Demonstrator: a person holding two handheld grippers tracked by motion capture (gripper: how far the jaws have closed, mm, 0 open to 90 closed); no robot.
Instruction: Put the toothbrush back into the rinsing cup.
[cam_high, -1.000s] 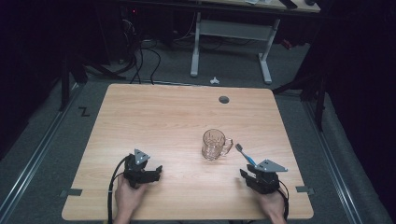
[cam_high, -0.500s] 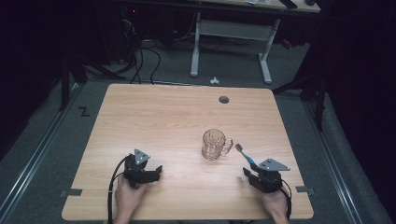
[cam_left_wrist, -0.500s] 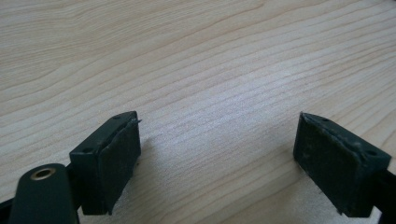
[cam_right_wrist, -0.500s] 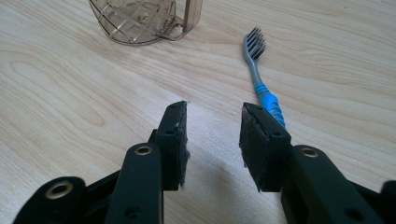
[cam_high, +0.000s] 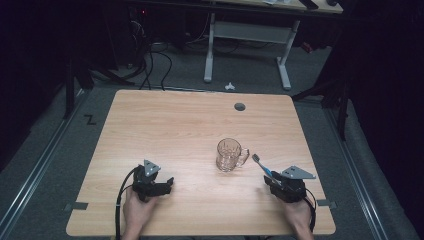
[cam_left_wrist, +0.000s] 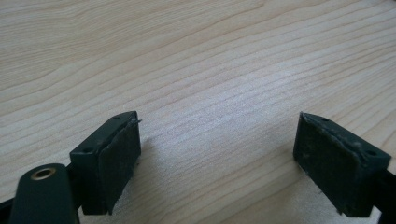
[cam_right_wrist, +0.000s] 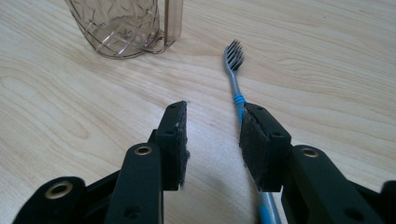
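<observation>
Jaws of both grippers gape empty; toothbrush lies beside the right gripper, bare table ahead.

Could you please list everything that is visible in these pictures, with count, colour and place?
table: one, light wood, centre of the high view
cable hole: one, dark, in the table near its far edge
mug: one, clear glass with a handle, upright on the table, right of centre
toothbrush: one, grey and blue, lying flat on the table, beside the mug; its handle passes under the right finger of the right gripper
desk frame: one, white legs, on the floor beyond the table
cables: several, black, on the floor at far left
left gripper: one, black, fingers apart, nothing between them
right gripper: one, black, fingers apart, gap bare
hands: two, at the near edge
</observation>
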